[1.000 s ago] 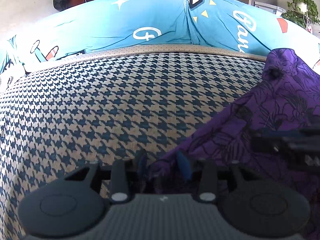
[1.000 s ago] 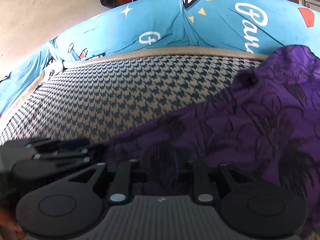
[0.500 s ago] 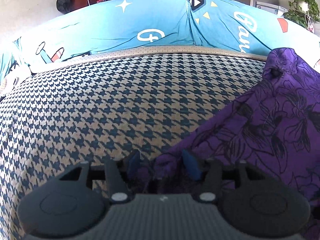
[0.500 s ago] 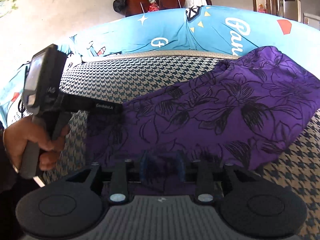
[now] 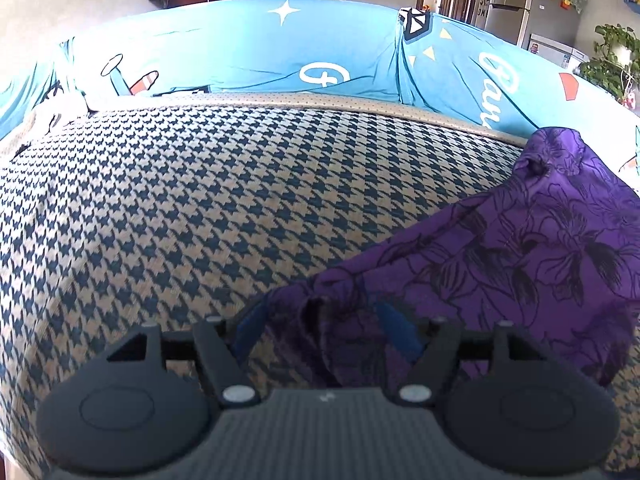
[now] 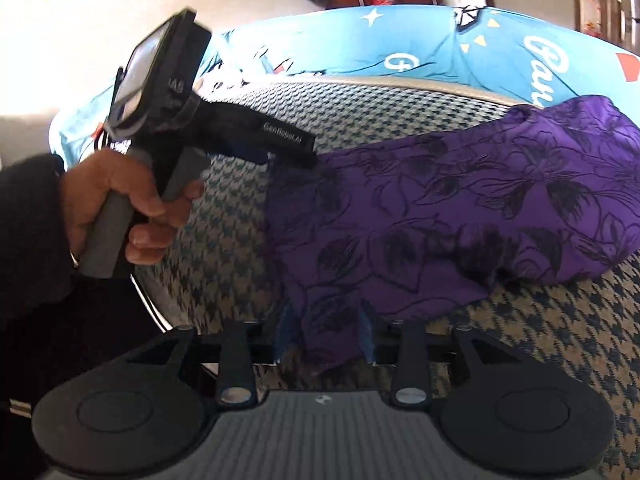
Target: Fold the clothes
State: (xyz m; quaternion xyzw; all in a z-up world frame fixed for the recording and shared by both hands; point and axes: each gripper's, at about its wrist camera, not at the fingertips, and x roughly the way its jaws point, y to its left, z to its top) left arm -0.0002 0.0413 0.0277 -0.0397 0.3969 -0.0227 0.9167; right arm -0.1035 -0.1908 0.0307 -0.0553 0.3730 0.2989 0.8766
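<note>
The left hand-held gripper [image 5: 325,330] has its blue-padded fingers spread apart with a bunched corner of the purple floral garment [image 5: 520,264] lying loose between them, while the right hand-held gripper [image 6: 326,336] has its fingers drawn in against a fold of the same garment's near edge, clamped on it. The garment lies spread on a houndstooth-covered sofa seat [image 5: 200,208], reaching toward the blue printed back cushions [image 5: 248,52]. In the right wrist view, a person's hand [image 6: 120,204] grips the left tool's handle at the cloth's left corner.
</note>
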